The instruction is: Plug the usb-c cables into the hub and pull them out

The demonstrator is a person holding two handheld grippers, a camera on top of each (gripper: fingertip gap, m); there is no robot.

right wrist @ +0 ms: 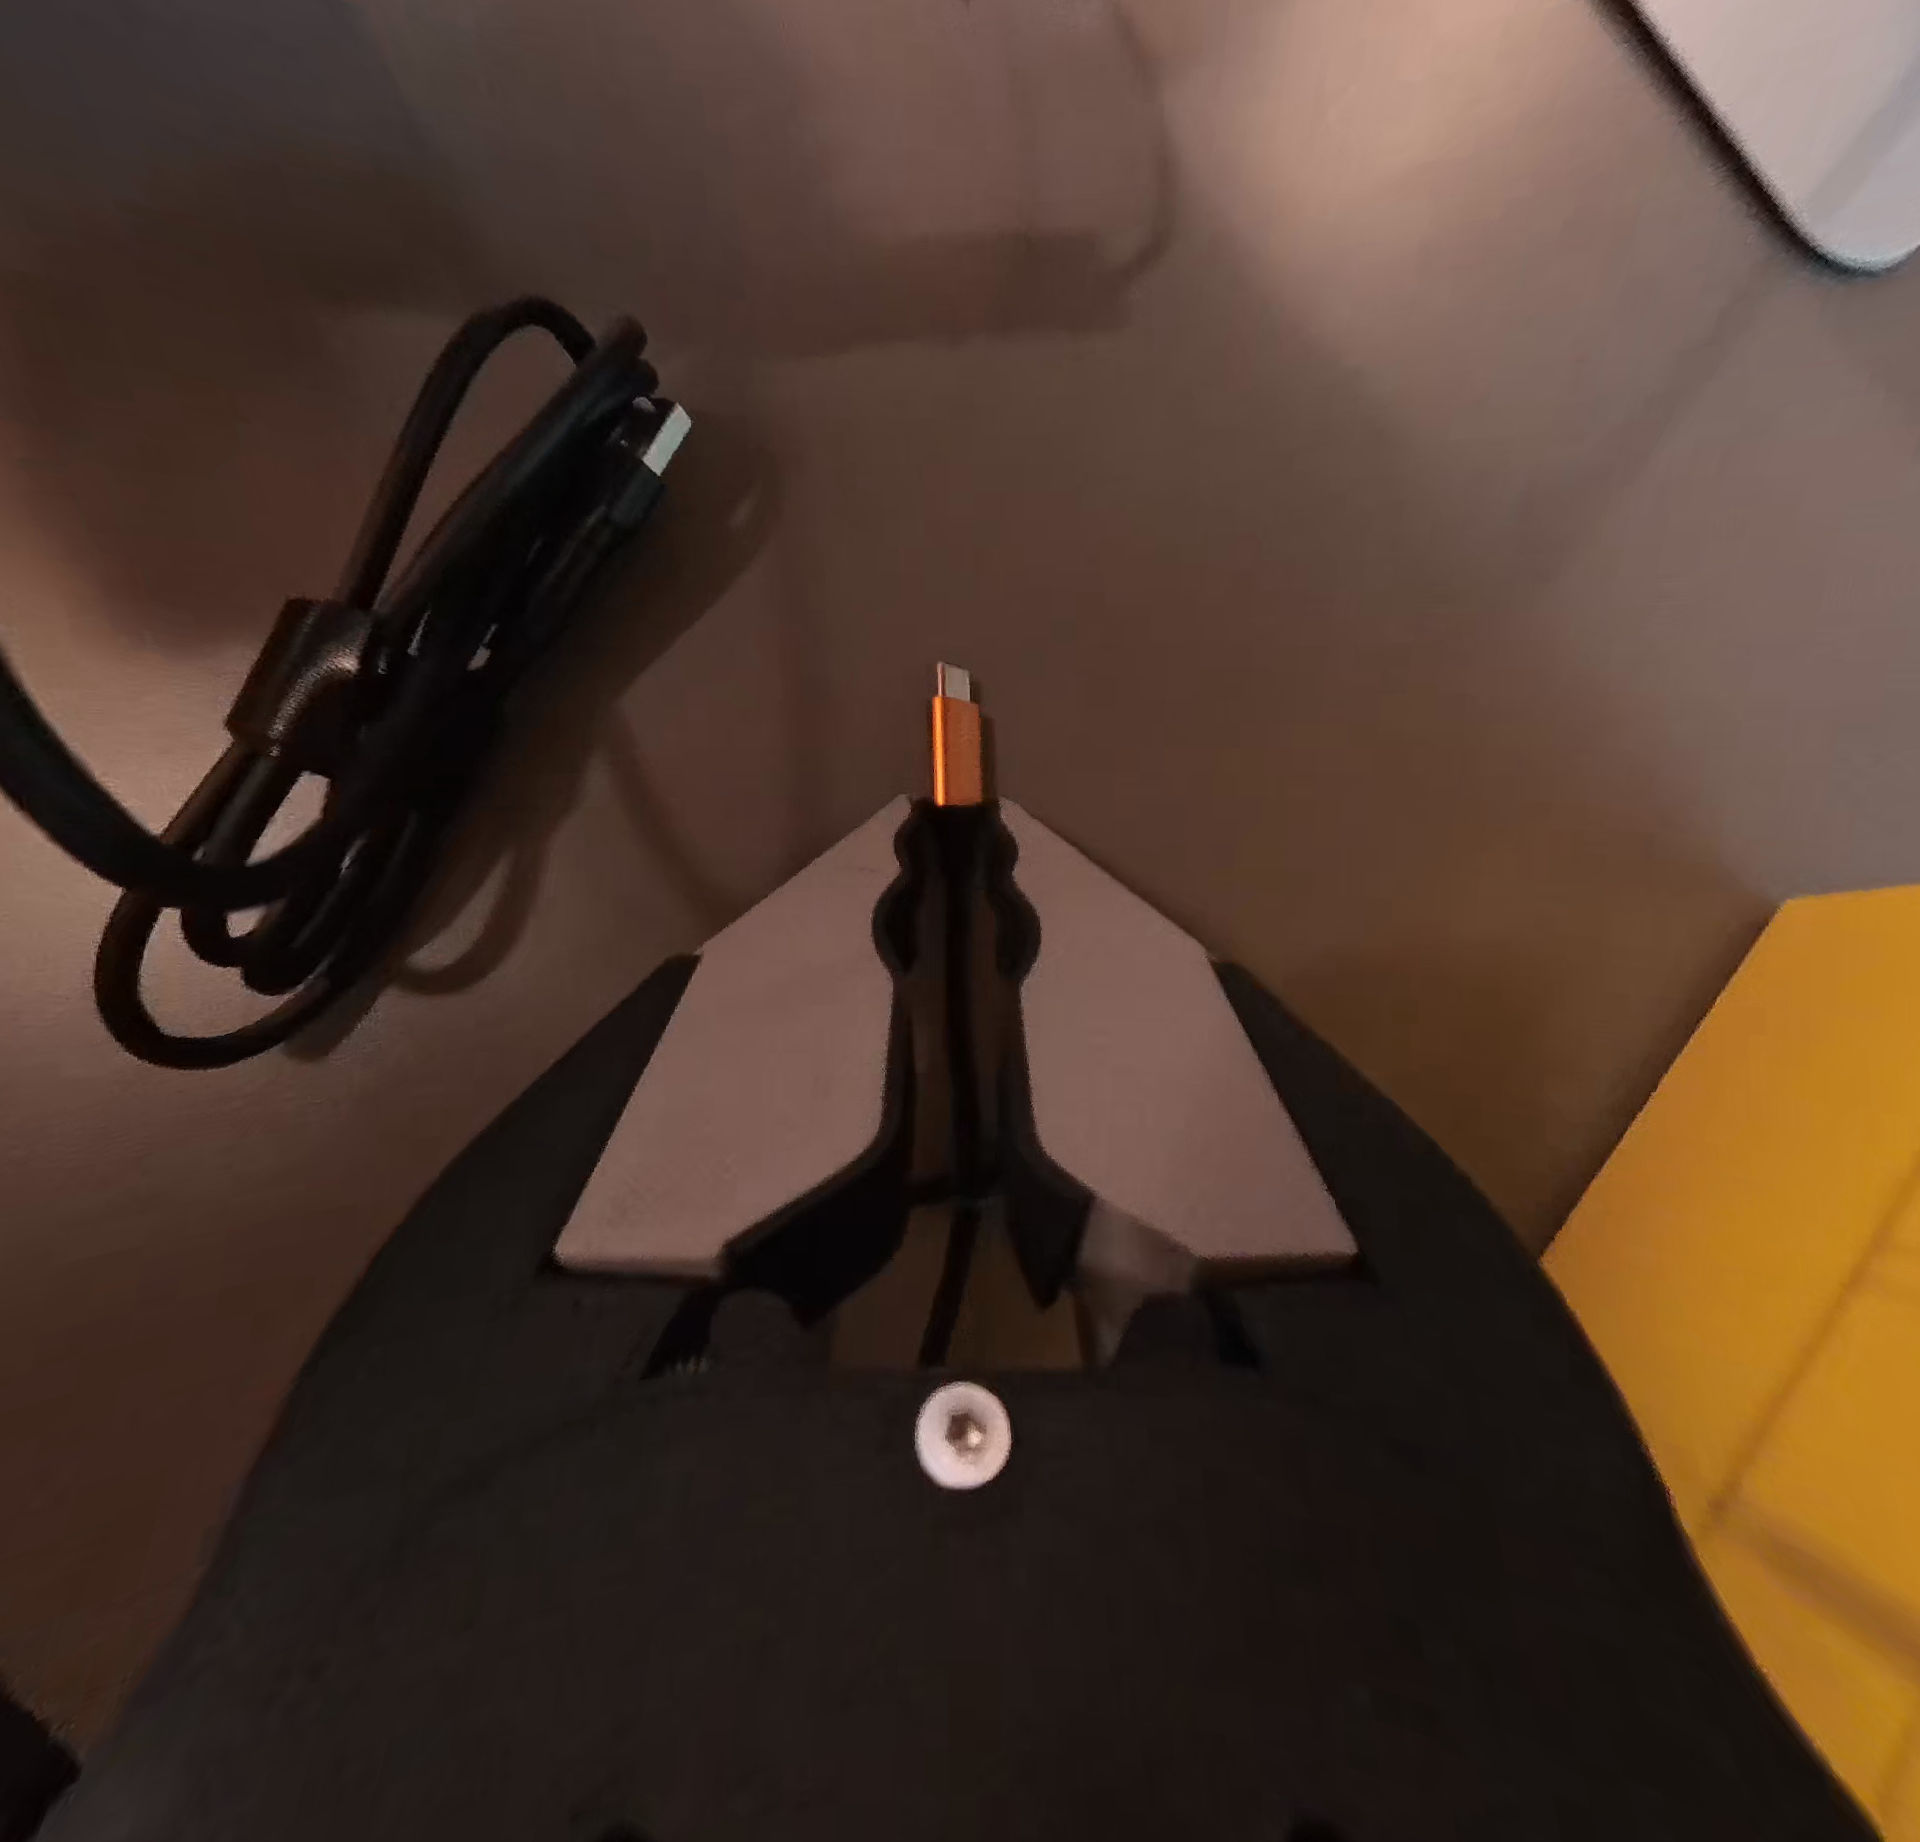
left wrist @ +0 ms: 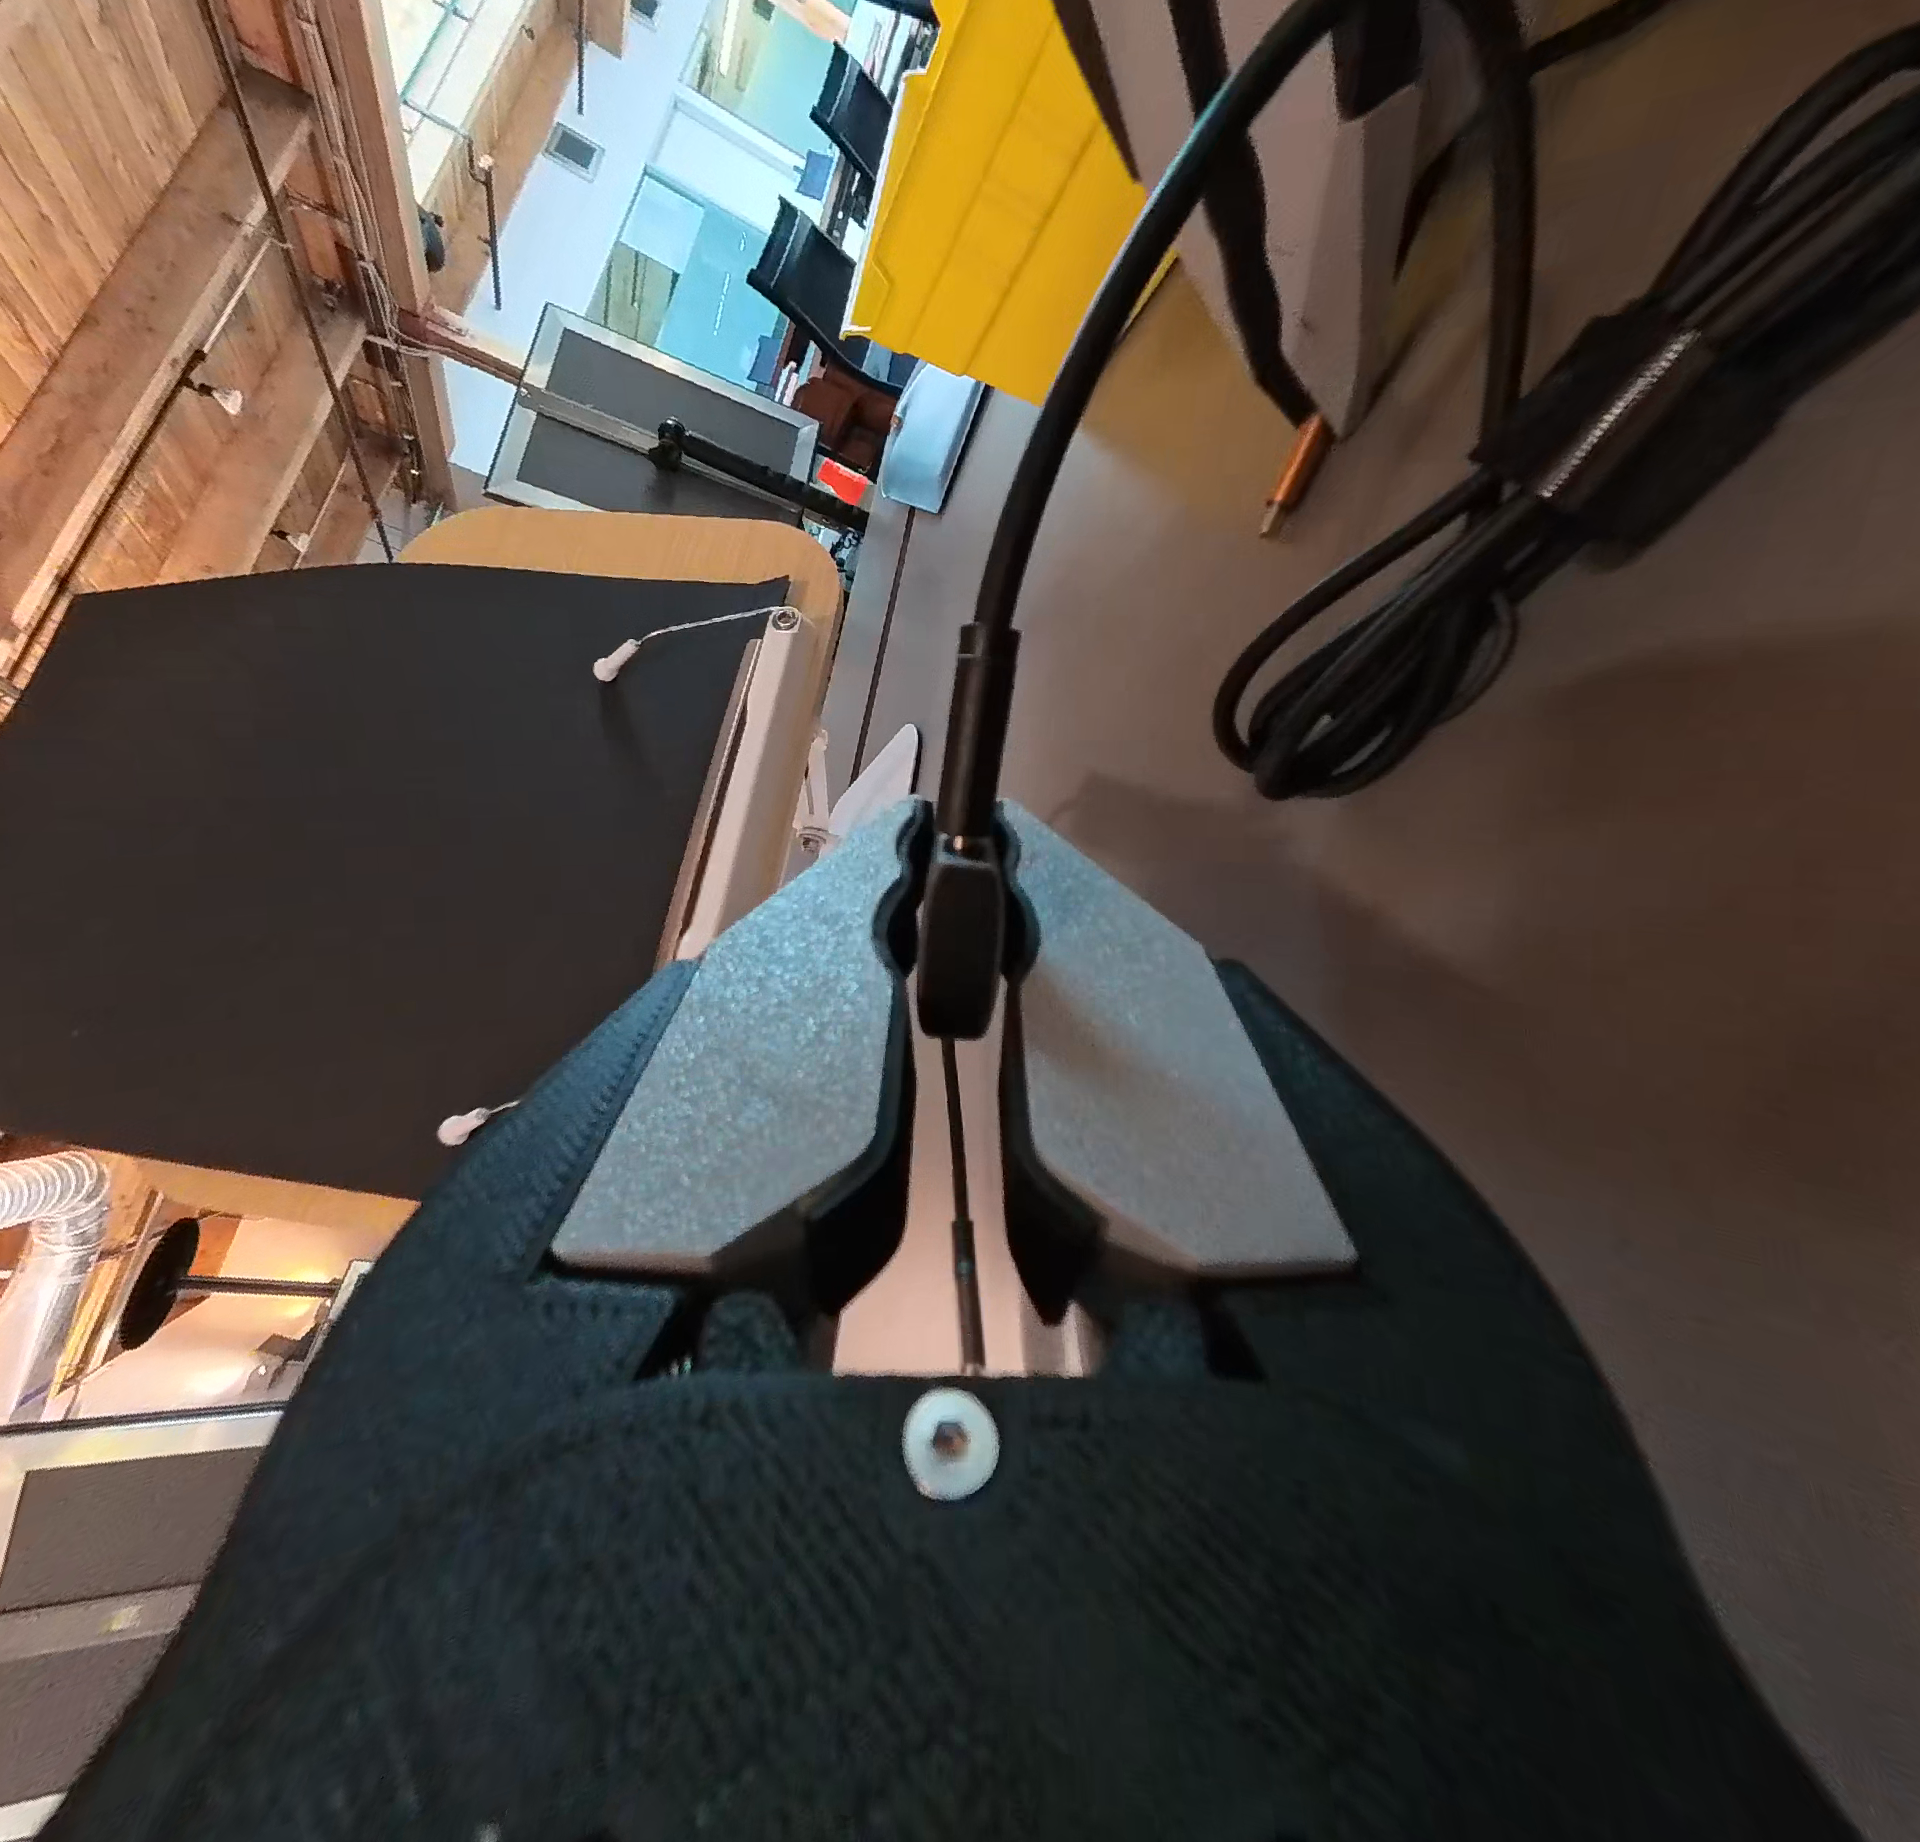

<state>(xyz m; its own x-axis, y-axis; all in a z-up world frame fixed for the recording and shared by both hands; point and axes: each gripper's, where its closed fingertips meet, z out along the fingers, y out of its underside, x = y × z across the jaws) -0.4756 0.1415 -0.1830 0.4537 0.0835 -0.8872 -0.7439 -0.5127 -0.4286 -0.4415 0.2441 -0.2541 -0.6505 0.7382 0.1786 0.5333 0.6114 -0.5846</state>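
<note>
Left hand-held gripper clamps black plug | right hand-held gripper clamps orange plug

Grey-brown table, bundled black cable lying on it, yellow bin at its edge

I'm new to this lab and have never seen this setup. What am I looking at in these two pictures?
There is no robot here: a person holds a two-finger claw in each hand, and a camera on each looks forward along its fingers. In the left wrist view, the left claw is shut on a black plug whose cable arcs away over the grey table. In the right wrist view, the right claw is shut on an orange plug, its metal tip pointing forward. A bundled black cable lies on the table and a yellow bin stands nearby. No hub is clearly visible.
</note>
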